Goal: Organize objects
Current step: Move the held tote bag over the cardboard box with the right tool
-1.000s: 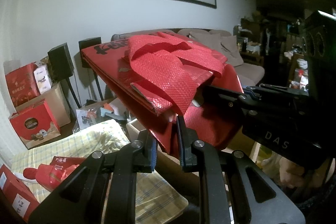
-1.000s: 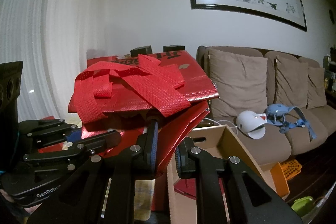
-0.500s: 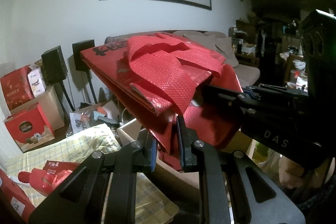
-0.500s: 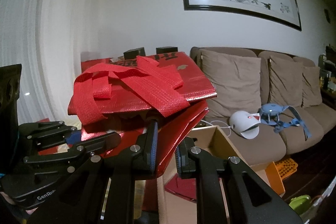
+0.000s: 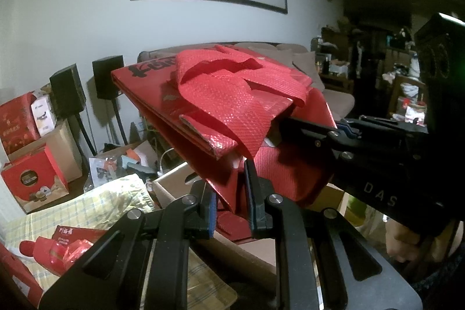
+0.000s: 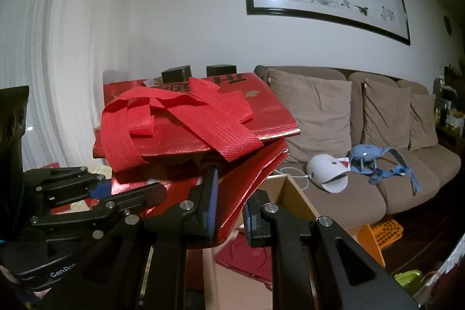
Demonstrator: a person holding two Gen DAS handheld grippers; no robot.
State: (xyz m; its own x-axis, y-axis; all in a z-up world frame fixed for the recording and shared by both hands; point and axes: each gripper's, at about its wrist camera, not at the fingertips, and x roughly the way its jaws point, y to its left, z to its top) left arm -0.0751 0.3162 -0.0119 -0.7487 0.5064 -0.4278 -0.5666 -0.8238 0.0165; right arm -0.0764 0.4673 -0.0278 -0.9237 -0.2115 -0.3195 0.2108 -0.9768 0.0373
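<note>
A folded red woven bag (image 5: 226, 106) with wide loose handles hangs in the air between both grippers. My left gripper (image 5: 231, 202) is shut on its lower near edge. The right gripper (image 5: 280, 127) comes in from the right of the left wrist view and grips the bag's side under the handles. In the right wrist view the red bag (image 6: 189, 121) lies flat above my right gripper (image 6: 231, 211), which is shut on a hanging fold. There the left gripper (image 6: 98, 191) reaches in from the left under the bag. An open cardboard box (image 6: 293, 191) stands right below.
Another red bag (image 6: 241, 254) lies inside the box. A beige sofa (image 6: 363, 193) holds a white helmet-like object (image 6: 325, 173) and a blue harness (image 6: 375, 161). Two black speakers (image 5: 66, 89), red gift boxes (image 5: 29, 179) and a checked cloth (image 5: 96, 205) are on the left. A person's hand (image 5: 401, 240) holds the right gripper.
The background has slid left in both views as the bag was carried a little to the right over the cardboard box. Both grips look unchanged.
</note>
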